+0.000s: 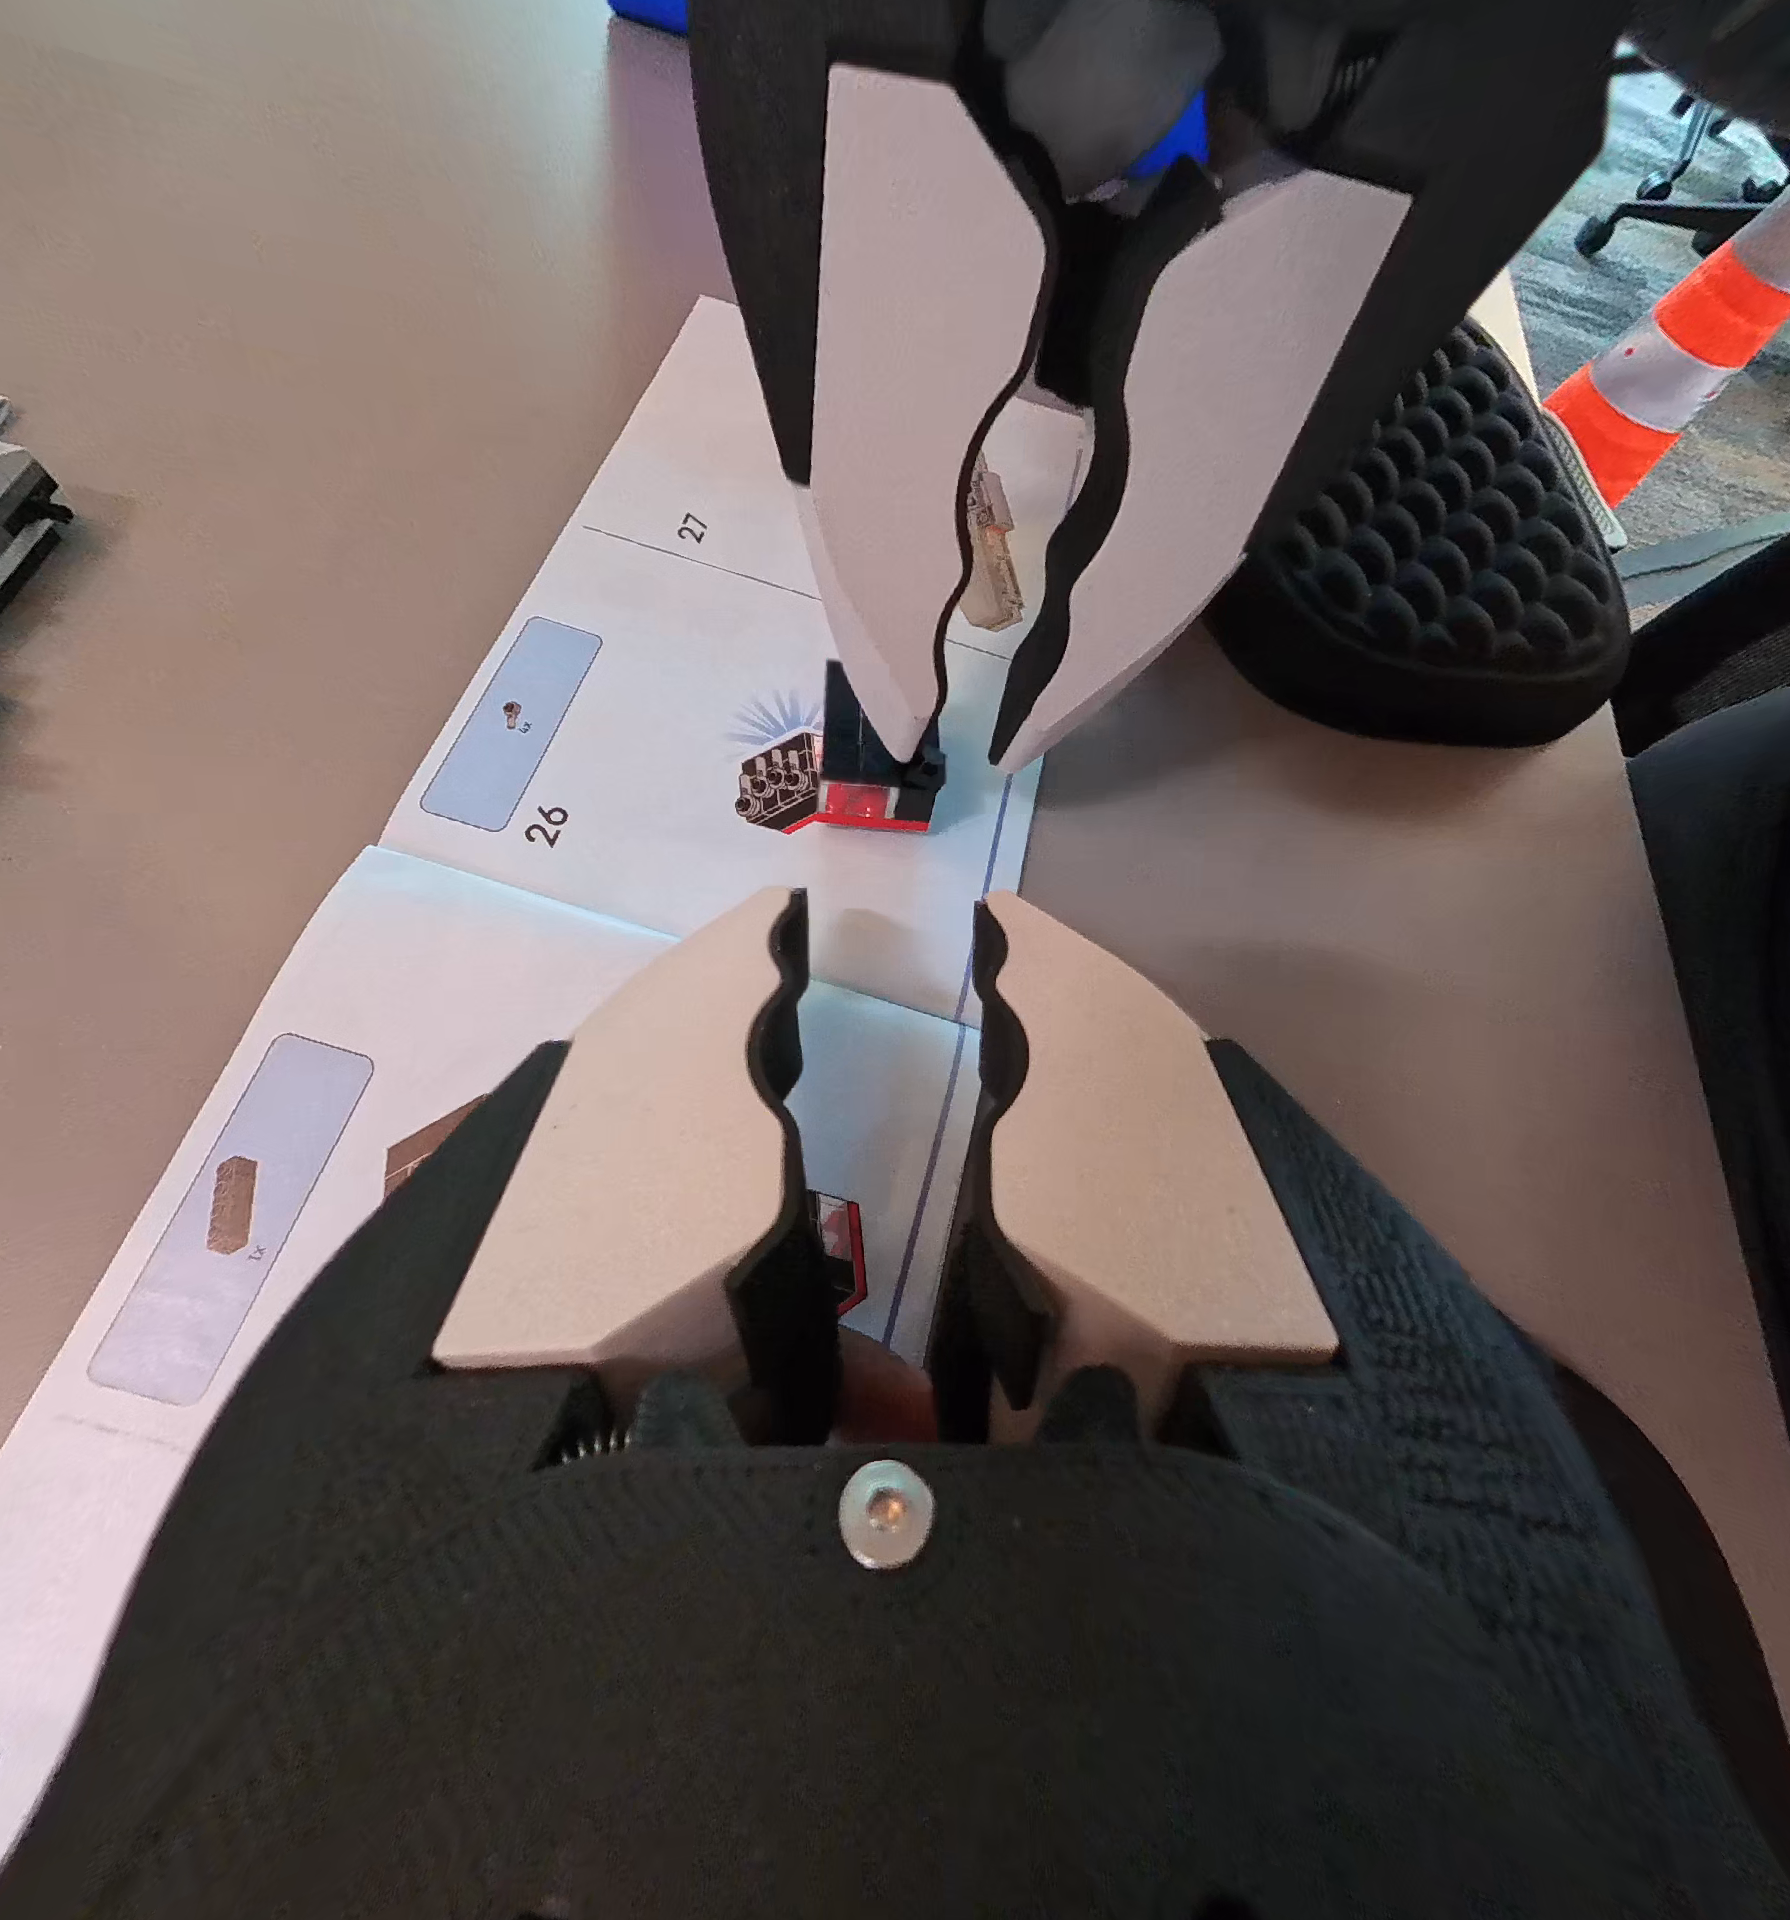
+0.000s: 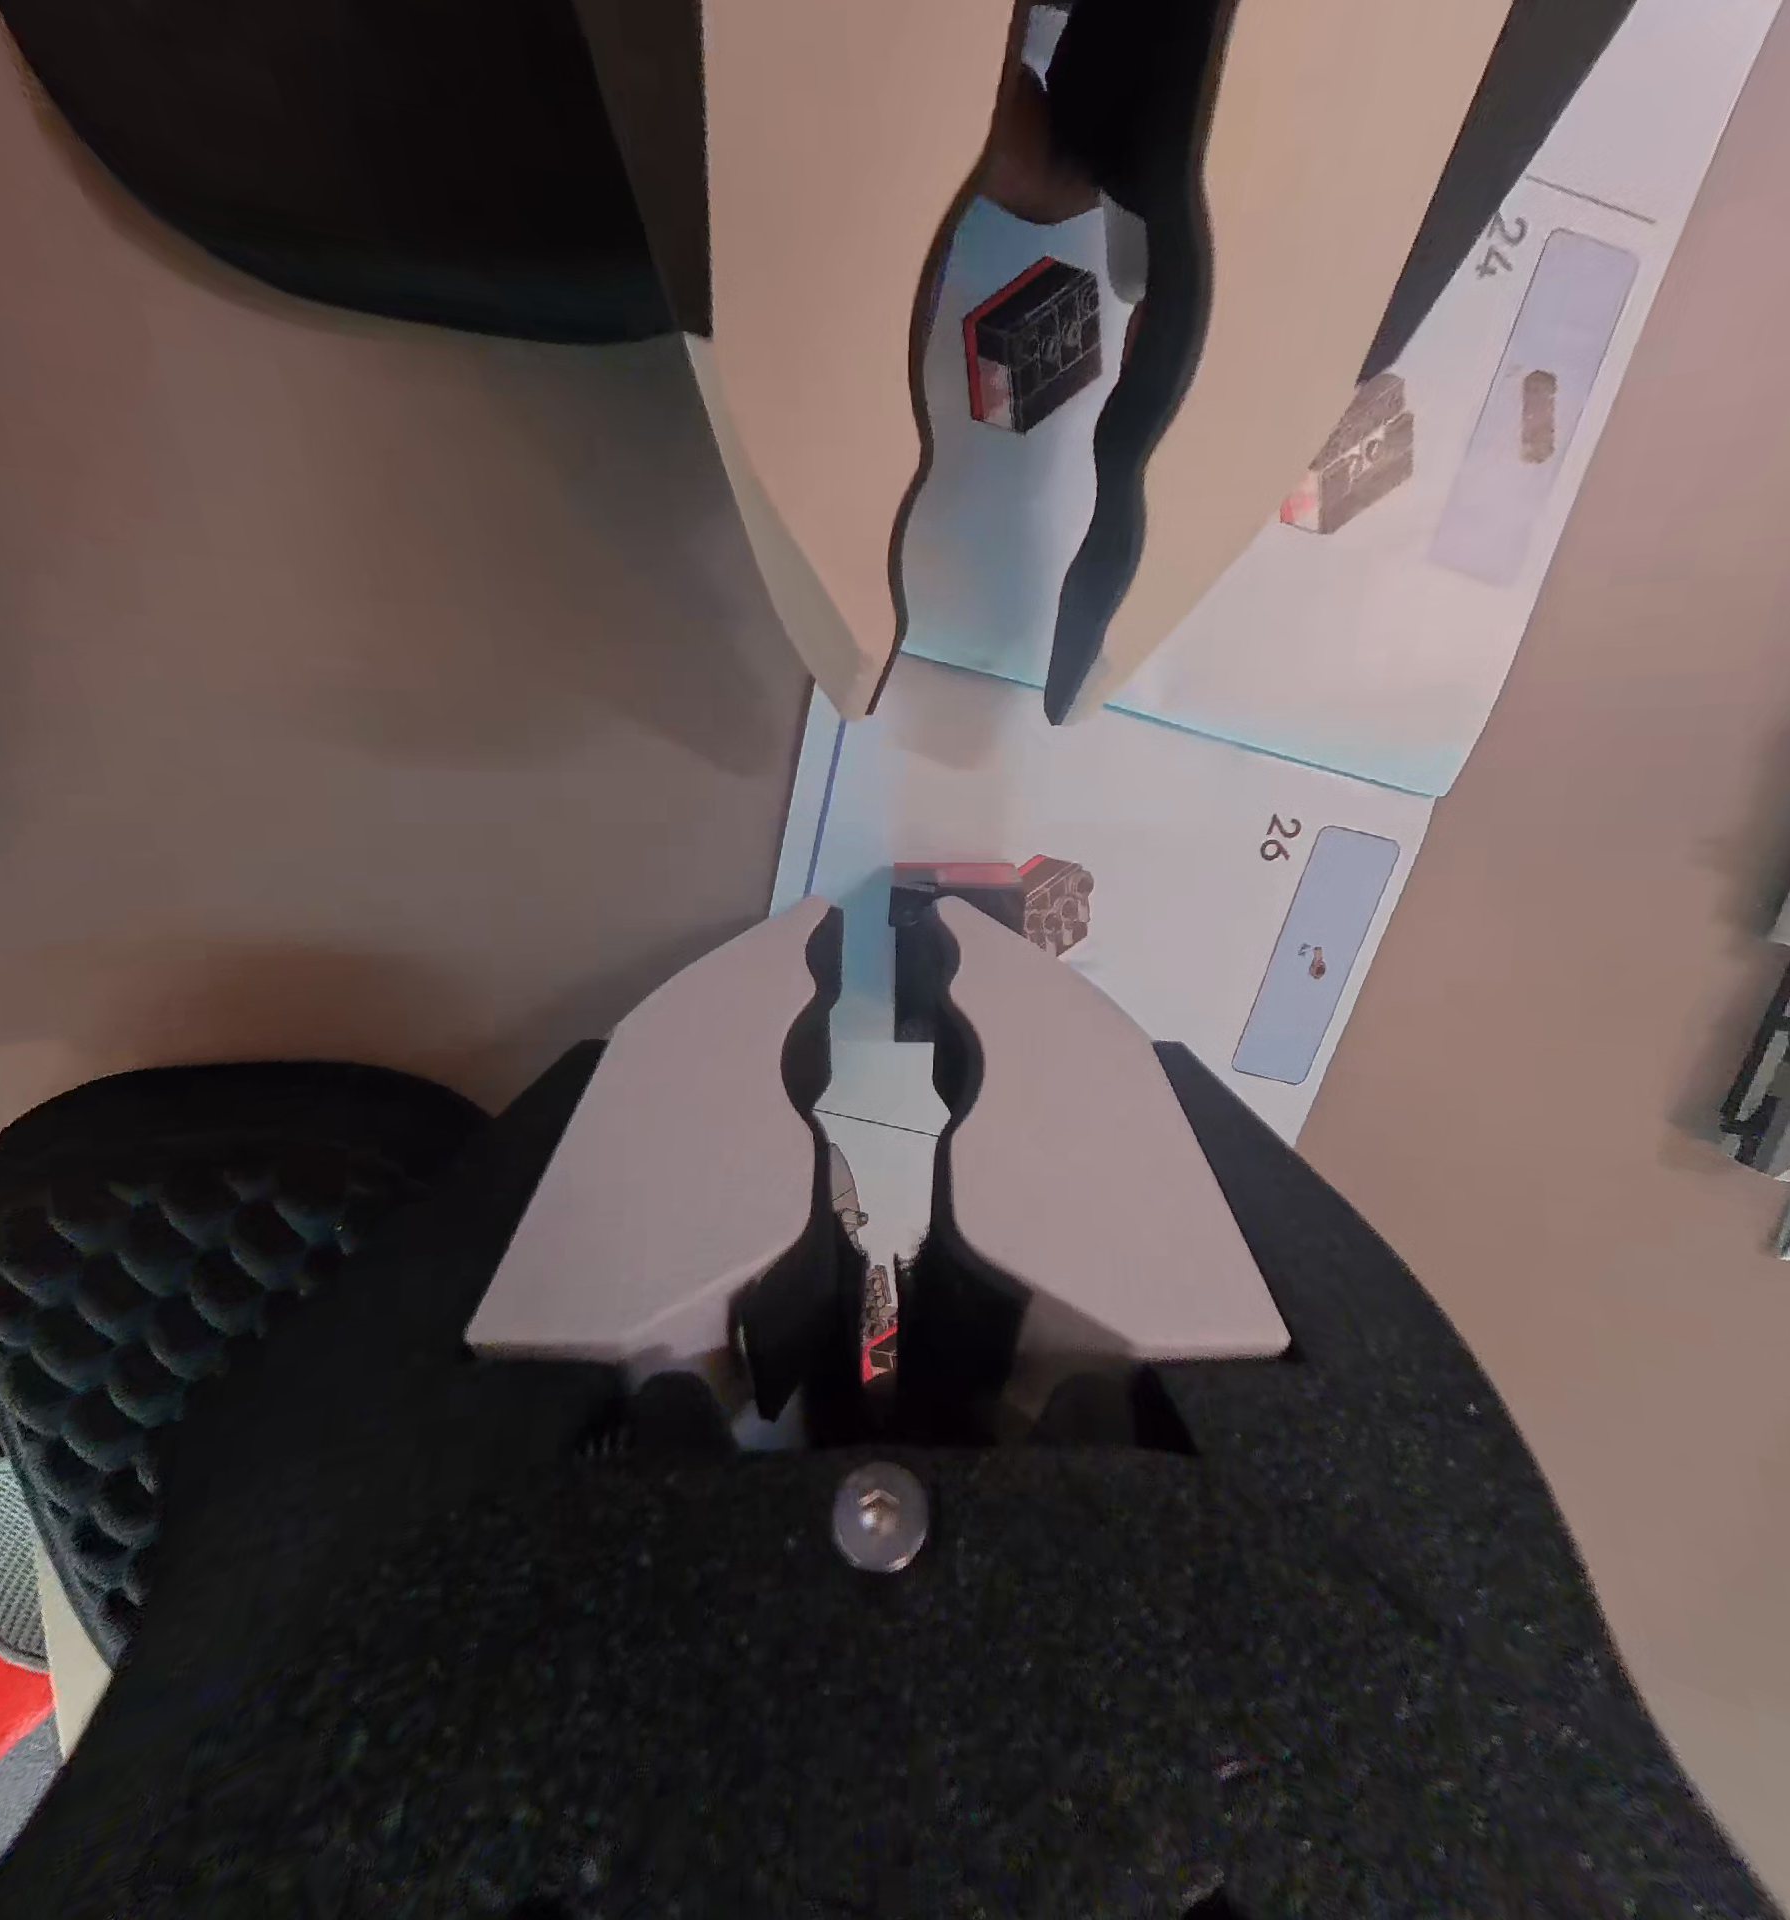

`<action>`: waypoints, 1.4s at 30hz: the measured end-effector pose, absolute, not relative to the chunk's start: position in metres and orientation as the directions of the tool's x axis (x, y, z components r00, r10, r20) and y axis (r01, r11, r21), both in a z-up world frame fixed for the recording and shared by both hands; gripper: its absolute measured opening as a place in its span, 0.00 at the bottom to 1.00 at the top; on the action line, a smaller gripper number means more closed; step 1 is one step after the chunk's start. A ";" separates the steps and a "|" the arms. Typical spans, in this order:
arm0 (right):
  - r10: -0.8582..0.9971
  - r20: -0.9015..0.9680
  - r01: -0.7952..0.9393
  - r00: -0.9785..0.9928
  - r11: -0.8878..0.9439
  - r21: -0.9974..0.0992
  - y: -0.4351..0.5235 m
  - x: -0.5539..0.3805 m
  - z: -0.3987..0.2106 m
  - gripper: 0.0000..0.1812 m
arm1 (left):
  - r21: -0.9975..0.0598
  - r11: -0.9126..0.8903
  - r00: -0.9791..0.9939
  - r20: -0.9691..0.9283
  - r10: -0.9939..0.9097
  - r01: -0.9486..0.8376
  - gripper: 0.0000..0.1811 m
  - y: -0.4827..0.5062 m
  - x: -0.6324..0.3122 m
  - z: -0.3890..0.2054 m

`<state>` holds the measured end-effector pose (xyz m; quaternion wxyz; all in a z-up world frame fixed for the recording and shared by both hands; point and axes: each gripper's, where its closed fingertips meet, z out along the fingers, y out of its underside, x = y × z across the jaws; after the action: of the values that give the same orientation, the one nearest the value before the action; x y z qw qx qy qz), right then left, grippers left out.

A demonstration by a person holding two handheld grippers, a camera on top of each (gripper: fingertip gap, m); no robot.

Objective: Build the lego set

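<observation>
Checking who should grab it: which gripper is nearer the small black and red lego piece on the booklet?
Right. The right gripper has one fingertip at the lego piece; the left gripper hovers open, a short gap before it.

Grey table (image 1: 247, 312), perhaps carpeted floor (image 1: 1701, 208)

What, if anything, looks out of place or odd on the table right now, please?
Nothing looks damaged or spilled. One oddity: a small black lego piece stands on the open instruction booklet, covering part of a printed diagram, between the right gripper's open fingers.
</observation>
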<state>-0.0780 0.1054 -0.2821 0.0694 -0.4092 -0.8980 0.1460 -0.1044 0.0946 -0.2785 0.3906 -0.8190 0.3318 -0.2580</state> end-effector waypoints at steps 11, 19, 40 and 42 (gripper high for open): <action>0.592 0.238 0.543 -0.770 0.804 -0.242 0.109 -0.080 -0.288 0.12 | -0.800 -0.489 0.648 0.170 -0.742 -0.349 0.15 0.095 -0.104 -0.283; 0.680 0.173 0.604 -0.712 0.720 -0.342 0.108 -0.077 -0.289 0.22 | -0.799 -0.482 0.642 0.164 -0.749 -0.358 0.15 0.095 -0.101 -0.284; 0.910 0.026 0.682 -0.413 0.328 -0.653 0.131 -0.083 -0.298 0.14 | -0.791 -0.541 0.791 0.125 -0.599 -0.285 0.00 0.104 -0.098 -0.267; 0.939 0.013 0.697 -0.343 0.263 -0.667 0.131 -0.084 -0.298 0.14 | -0.779 -0.576 0.806 0.163 -0.568 -0.249 0.00 0.105 -0.094 -0.266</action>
<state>-0.0843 0.1307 -0.2979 0.2097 -0.5336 -0.7665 0.2893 -0.0935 0.1050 -0.2657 0.3950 -0.8644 0.2363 -0.2024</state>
